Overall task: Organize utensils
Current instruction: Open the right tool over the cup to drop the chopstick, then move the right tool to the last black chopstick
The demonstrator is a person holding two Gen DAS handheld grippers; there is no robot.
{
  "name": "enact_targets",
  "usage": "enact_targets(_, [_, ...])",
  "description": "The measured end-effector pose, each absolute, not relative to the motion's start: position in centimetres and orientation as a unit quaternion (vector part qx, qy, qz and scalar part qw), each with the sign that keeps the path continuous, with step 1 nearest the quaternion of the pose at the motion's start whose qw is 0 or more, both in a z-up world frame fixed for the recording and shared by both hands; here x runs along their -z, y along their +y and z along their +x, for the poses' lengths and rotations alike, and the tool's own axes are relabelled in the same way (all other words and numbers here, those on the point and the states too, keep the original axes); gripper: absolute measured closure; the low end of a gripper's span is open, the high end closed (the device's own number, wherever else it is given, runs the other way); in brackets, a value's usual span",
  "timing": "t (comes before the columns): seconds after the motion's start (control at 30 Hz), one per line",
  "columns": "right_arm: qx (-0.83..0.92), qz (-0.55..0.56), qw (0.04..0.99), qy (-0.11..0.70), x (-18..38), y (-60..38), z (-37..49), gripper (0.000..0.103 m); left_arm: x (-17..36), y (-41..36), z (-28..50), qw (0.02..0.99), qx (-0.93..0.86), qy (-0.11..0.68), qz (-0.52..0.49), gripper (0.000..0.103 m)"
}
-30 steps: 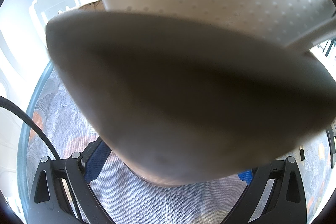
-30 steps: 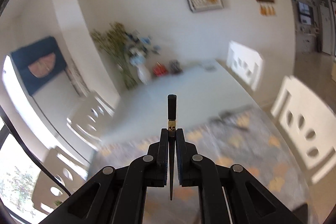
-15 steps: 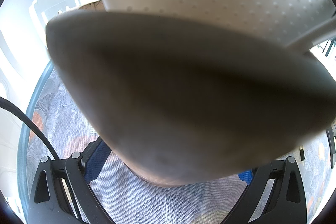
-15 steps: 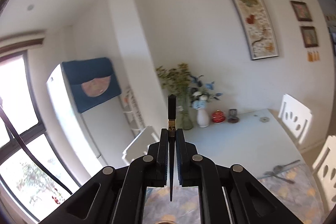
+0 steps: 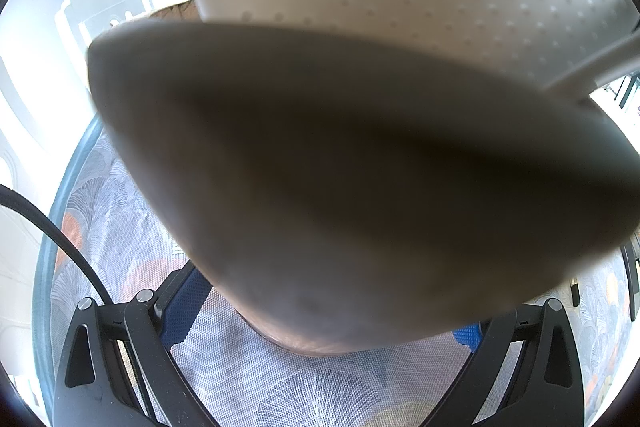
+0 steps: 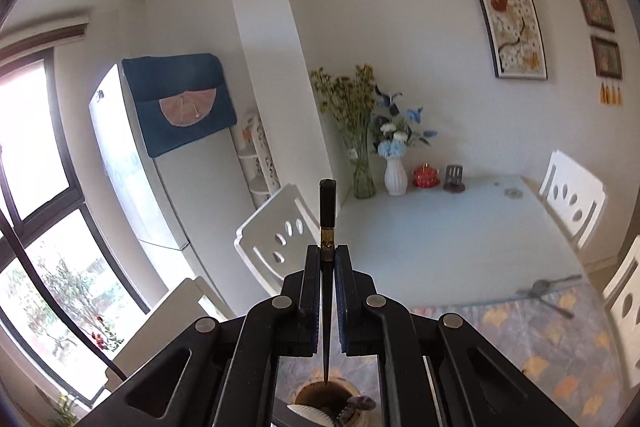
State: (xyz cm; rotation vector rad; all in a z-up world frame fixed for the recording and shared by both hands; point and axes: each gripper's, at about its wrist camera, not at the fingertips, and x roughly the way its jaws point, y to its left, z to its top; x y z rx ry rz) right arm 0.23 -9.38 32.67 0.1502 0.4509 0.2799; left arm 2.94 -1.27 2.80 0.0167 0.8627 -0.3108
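- I am clamping a chopstick in my right claw, blunt end pointing up and away, thin tip aiming down into the holder below.
- Two utensils are lying near the far edge of the mat, waiting.
- My left claw is straddling a big dark holder; whether it is gripping, I cannot tell.
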Motion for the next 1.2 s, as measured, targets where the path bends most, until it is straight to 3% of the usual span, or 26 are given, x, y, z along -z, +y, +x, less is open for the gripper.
enact_targets(0.23, [-0.141, 0.098, 0.948, 0.268, -30.9, -9.7, 1.1, 0.095, -2.8, -1.2, 3.0, 0.897, 0.15, 0.416, 0.008, 0.003])
enact_targets(0.37, [-0.14, 0.109, 0.936, 0.304, -30.4, -10.2, 1.5, 0.073, -2.8, -1.2, 3.0, 0.896, 0.15, 0.417, 0.007, 0.003])
enact_targets(0.43, [-0.149, 0.131, 0.937, 0.286, -31.3, -11.1, 0.8, 0.067, -2.8, -1.2, 3.1, 0.896, 0.151, 0.417, 0.007, 0.003])
enact_targets(0.47, [-0.153, 0.14, 0.939, 0.273, -32.1, -11.7, 0.3, 0.056, -2.8, -1.2, 3.1, 0.896, 0.151, 0.417, 0.007, 0.003])
enact_targets(0.53, [-0.151, 0.151, 0.946, 0.244, -33.6, -12.6, -0.7, 0.047, -2.8, -1.2, 3.1, 0.896, 0.151, 0.417, 0.007, 0.003])
enact_targets(0.63, [-0.151, 0.153, 0.954, 0.21, -36.0, -13.6, -1.8, 0.044, -2.8, -1.3, 3.1, 0.896, 0.151, 0.418, 0.007, 0.003])
enact_targets(0.7, [-0.133, 0.147, 0.961, 0.193, -37.4, -14.4, -2.6, 0.036, -2.8, -1.3, 3.1, 0.896, 0.151, 0.417, 0.007, 0.003])
enact_targets(0.77, [-0.12, 0.16, 0.964, 0.174, -38.3, -15.5, -3.4, 0.018, -2.8, -1.2, 3.1, 0.896, 0.151, 0.417, 0.007, 0.003])
enact_targets(0.97, [-0.125, 0.323, 0.929, 0.131, -38.9, -22.4, -5.0, 0.015, -2.8, -1.2, 3.1, 0.896, 0.151, 0.417, 0.007, 0.003])
enact_targets(1.2, [-0.034, 0.319, 0.938, 0.135, -38.4, -27.1, -6.3, 0.015, -2.8, -1.3, 3.1, 0.896, 0.151, 0.418, 0.007, 0.003])
